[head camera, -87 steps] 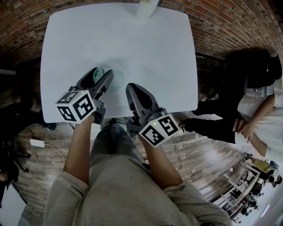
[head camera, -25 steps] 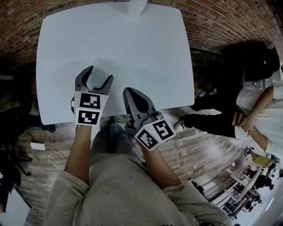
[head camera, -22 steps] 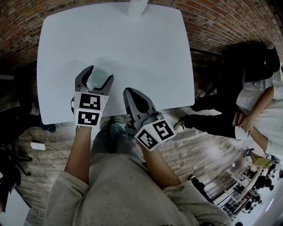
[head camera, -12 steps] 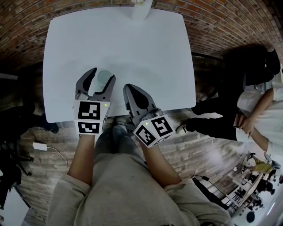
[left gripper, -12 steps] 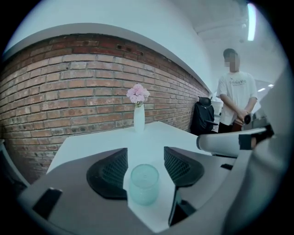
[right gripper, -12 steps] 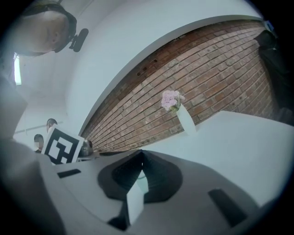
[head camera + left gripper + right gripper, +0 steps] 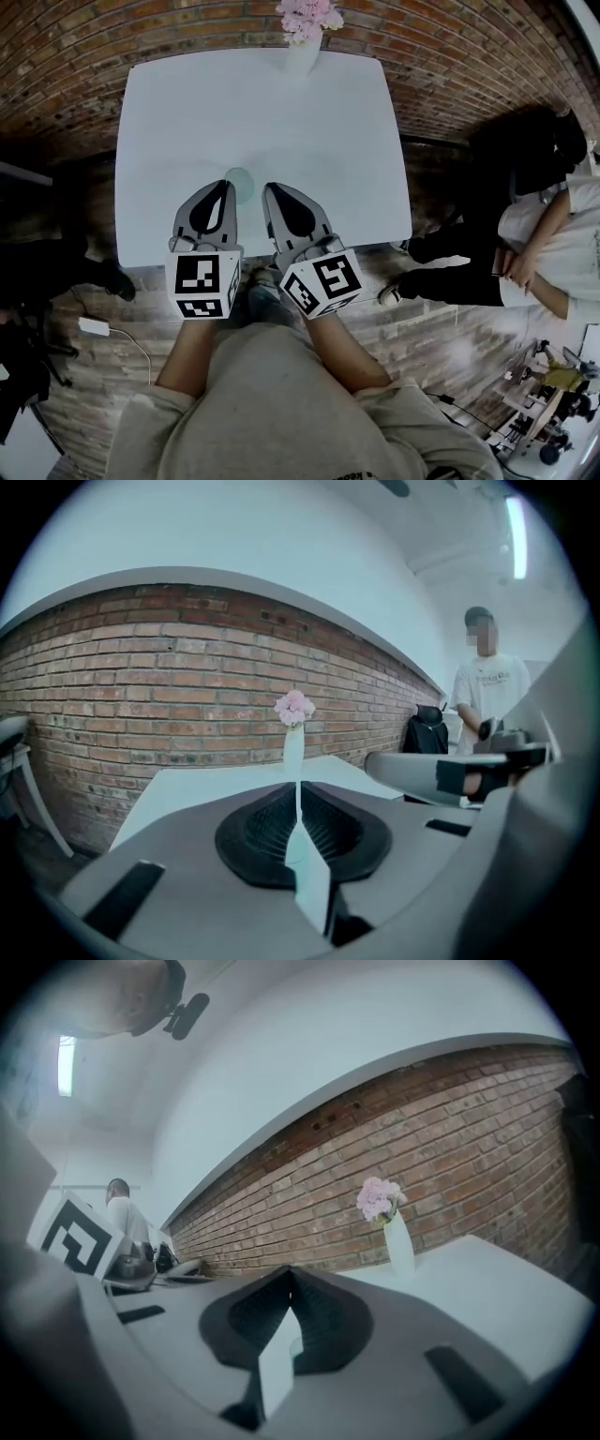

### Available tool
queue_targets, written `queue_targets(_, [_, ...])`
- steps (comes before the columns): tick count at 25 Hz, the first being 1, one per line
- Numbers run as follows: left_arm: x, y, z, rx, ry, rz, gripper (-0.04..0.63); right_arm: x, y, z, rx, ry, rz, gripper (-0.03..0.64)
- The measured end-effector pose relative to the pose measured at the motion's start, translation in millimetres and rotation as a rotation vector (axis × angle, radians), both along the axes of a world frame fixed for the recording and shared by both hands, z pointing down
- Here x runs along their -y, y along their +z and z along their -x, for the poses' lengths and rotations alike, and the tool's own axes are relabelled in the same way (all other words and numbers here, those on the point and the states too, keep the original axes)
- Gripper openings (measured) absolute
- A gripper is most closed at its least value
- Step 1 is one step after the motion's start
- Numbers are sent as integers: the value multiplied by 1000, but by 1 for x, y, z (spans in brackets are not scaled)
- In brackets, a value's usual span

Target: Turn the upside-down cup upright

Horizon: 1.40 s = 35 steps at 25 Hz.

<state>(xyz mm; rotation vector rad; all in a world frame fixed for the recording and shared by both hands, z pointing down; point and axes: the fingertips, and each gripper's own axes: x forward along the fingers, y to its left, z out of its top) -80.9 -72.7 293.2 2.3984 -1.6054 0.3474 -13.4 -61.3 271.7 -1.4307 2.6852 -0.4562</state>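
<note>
On the white table (image 7: 262,112), the cup (image 7: 241,177) is sitting just beyond the left gripper (image 7: 226,190), whose fingers have just been closing together, empty; the right gripper (image 7: 272,193) is holding its fingers together.

1. No word, brand name or number can be read in any view.
2. The left marker cube (image 7: 204,283), on the left gripper (image 7: 228,190), carries only black-and-white square codes, no letters.
3. The right marker cube (image 7: 322,283), on the right gripper (image 7: 270,193), likewise carries only such codes.
4. The standing person's white shirt (image 7: 490,682) has chest print, too small to read.
</note>
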Motion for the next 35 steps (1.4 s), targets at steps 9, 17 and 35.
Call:
queue_targets(9, [-59,-55,-3,-49,26,-78,20,-52,-57,14,-77,-28,-105,8])
queue_targets(17, [-94,-74,5,-51,29,-86,21,-88,-72,21,-153,-30,-132,6])
queue_targets(35, [-90,-78,-2,-48,49,-78,20,-84,-75,22,-148,-27,-106,6])
